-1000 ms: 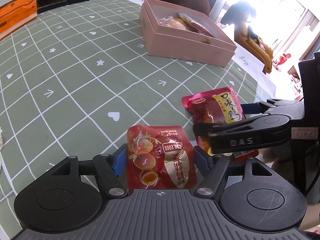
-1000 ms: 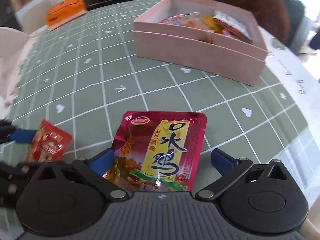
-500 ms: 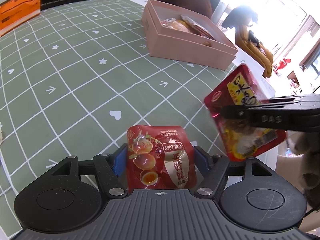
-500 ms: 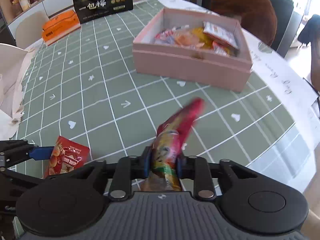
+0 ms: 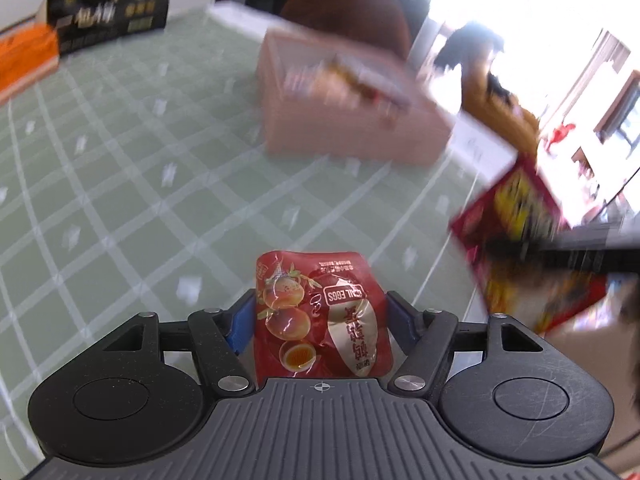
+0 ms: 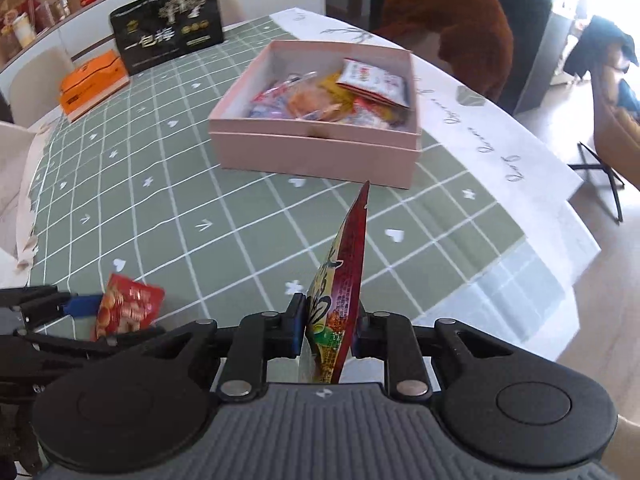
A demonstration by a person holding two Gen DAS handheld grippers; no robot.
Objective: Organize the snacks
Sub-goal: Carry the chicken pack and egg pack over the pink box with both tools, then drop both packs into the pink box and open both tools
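My left gripper (image 5: 320,316) is shut on a red quail egg packet (image 5: 320,316), held above the green checked tablecloth (image 5: 120,208); the packet also shows in the right wrist view (image 6: 128,306). My right gripper (image 6: 330,326) is shut on a dark red chicken snack packet (image 6: 340,280), held edge-on and upright above the table; it shows blurred in the left wrist view (image 5: 516,216). The pink box (image 6: 316,152) with several snack packets inside stands ahead of both grippers and shows blurred in the left wrist view (image 5: 352,128).
A black gift box (image 6: 168,36) and an orange box (image 6: 94,84) stand at the table's far side. A brown chair (image 6: 452,28) is behind the pink box. The table edge with a white cloth (image 6: 500,148) runs on the right.
Both grippers have risen from the table with their packets. The right gripper shut on the chicken packet and lifted it upright. The left view is now blurred from motion toward the box.
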